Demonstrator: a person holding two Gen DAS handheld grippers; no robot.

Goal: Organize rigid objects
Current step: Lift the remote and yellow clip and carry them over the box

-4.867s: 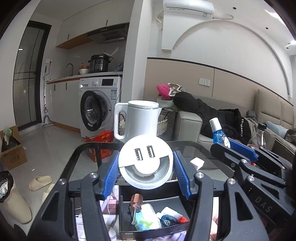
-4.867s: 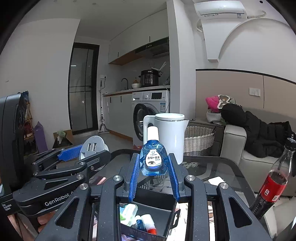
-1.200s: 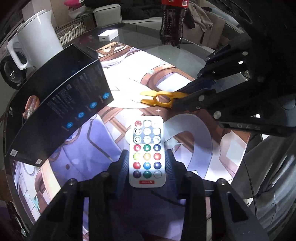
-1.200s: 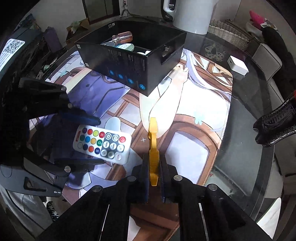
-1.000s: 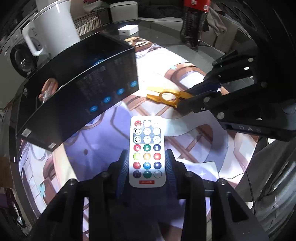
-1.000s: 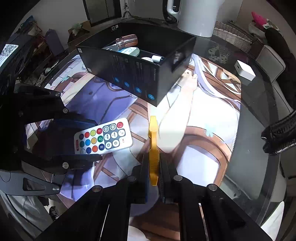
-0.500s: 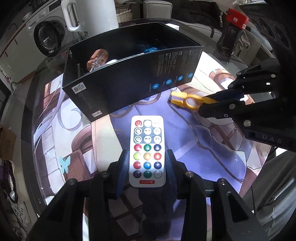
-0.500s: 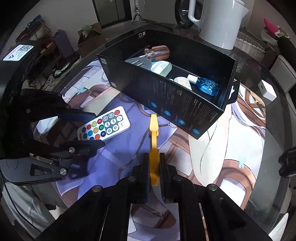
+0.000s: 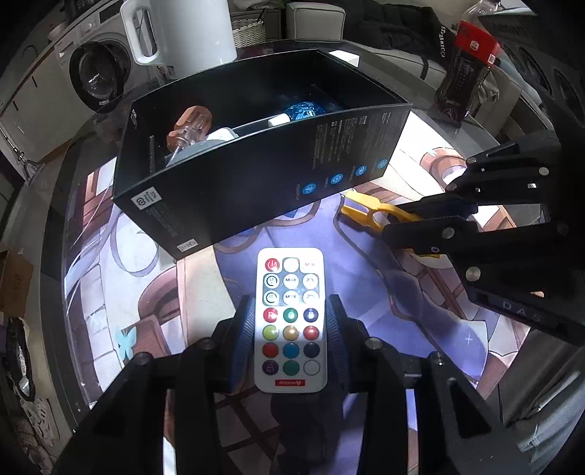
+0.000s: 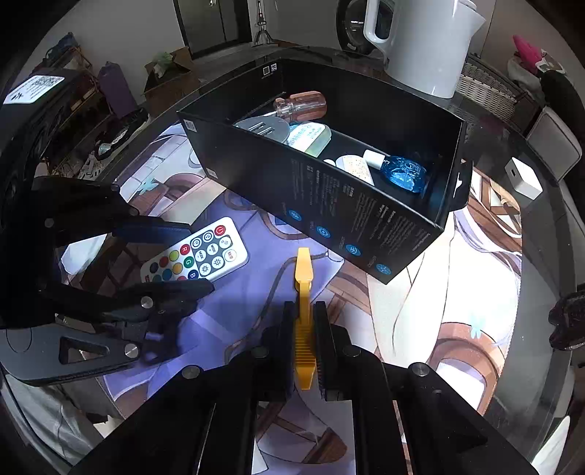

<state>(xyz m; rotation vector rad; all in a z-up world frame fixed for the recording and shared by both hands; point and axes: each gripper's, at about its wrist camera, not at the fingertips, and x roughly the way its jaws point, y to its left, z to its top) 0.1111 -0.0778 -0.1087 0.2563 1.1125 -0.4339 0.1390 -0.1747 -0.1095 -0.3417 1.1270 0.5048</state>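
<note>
My left gripper (image 9: 290, 301) holds a white remote (image 9: 290, 318) with coloured buttons by its long sides; its jaws are closing a touch on it. My right gripper (image 10: 304, 307) is shut on a thin yellow plastic tool (image 10: 303, 277) that sticks out forward. Both hover over the printed mat, just in front of the open black box (image 9: 256, 175). In the right wrist view the left gripper (image 10: 197, 257) and the remote (image 10: 195, 255) sit to the left. The box holds a screwdriver (image 9: 188, 126), a blue bottle (image 10: 404, 171) and a round white charger (image 10: 263, 128).
A white kettle (image 9: 186, 33) stands behind the box on the round glass table. A cola bottle (image 9: 464, 76) stands at the far right. A small white cube (image 10: 523, 179) lies beyond the box's right end. The table rim (image 10: 548, 292) curves close on the right.
Both grippers carried the remote and the yellow tool across the mat toward the black box, which now looms closer. Earlier still they held the round charger and blue bottle, now inside the box.
</note>
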